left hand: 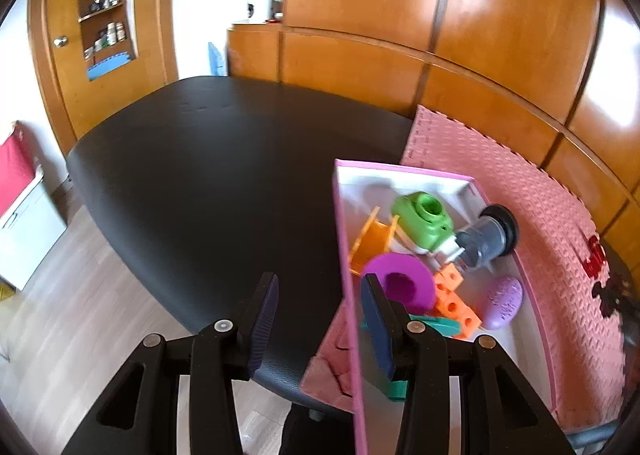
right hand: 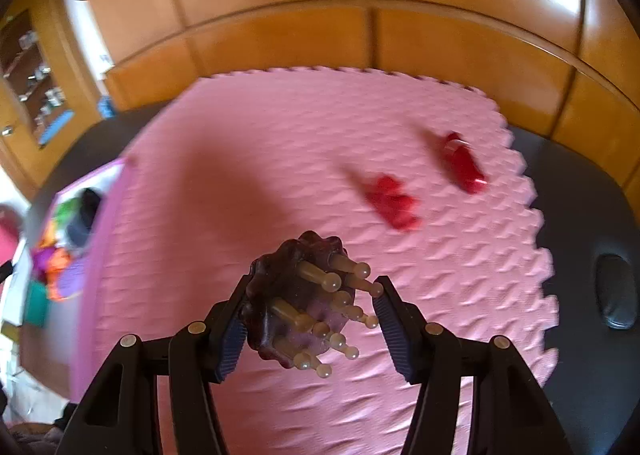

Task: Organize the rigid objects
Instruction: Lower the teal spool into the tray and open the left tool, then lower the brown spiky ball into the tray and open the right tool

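Observation:
My left gripper (left hand: 320, 277) is open over the near left wall of a pink box (left hand: 347, 255). That wall shows in the gap between the fingers, well clear of the left pad. In the box lie a green toy camera (left hand: 424, 219), a purple ring (left hand: 404, 283), orange blocks (left hand: 452, 303), a grey jar with a black lid (left hand: 488, 239) and a purple oval (left hand: 504, 301). My right gripper (right hand: 314, 283) is shut on a dark purple massage brush (right hand: 280, 295) with tan knobbed bristles, above the pink foam mat (right hand: 280, 135). Two red pieces (right hand: 390, 201) (right hand: 464, 163) lie on the mat beyond it.
The mat and box rest on a black table (left hand: 200, 175), whose left half is bare. Wooden cabinets (left hand: 400, 15) stand close behind it. A black oval part (right hand: 616, 291) sits in the table's right end. The box (right hand: 104, 191) shows at the left edge of the right wrist view.

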The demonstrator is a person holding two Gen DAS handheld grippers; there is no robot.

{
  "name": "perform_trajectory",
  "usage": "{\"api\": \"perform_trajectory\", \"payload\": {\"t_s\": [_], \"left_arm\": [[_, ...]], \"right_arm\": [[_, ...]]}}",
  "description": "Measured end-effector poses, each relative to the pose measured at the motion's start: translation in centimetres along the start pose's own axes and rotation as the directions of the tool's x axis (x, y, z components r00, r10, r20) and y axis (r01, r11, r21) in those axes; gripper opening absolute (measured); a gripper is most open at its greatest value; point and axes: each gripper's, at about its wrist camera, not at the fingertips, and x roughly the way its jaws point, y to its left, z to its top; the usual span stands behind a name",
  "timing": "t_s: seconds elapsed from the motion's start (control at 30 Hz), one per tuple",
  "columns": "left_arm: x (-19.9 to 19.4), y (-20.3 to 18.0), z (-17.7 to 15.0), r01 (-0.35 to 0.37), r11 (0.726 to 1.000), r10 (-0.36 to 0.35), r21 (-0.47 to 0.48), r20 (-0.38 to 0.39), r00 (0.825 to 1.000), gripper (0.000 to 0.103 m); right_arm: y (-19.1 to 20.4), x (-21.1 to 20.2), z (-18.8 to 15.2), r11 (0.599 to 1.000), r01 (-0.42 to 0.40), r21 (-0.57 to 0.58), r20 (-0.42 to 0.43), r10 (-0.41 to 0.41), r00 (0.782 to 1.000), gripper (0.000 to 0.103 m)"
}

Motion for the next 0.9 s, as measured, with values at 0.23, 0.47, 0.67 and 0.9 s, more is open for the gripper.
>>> {"api": "perform_trajectory", "payload": {"t_s": [0.23, 0.47, 0.67, 0.9], "left_arm": [[0.2, 1.1, -0.3, 0.009, 1.0, -0.009, -0.03, -0.006, 1.0, 0.044], [0.4, 1.0, -0.7, 0.031, 0.999, -0.031, -0.029, -0.015, 0.999, 0.044], [0.8, 1.3, -1.1, 0.047, 0.998, -0.048, -0.038, -0.031, 0.998, 0.044], [0.9, 1.1, -1.4, 0.054, 0.998, -0.055, -0.03, -0.037, 0.998, 0.048]], "right_arm": [[10.4, -1.8, 0.1, 0.958, -0.212, -0.194, 0.016, 0.219, 0.976, 0.06], [20.2, 0.2, -2.0, 0.836, -0.403, -0.373, -0.149, 0.375, 0.915, 0.06], [23.6, 4.6, -3.1, 0.811, -0.423, -0.404, -0.263, 0.34, 0.903, 0.06], [24.2, 7.0, -1.7, 0.84, -0.395, -0.371, -0.242, 0.323, 0.915, 0.06]]}}
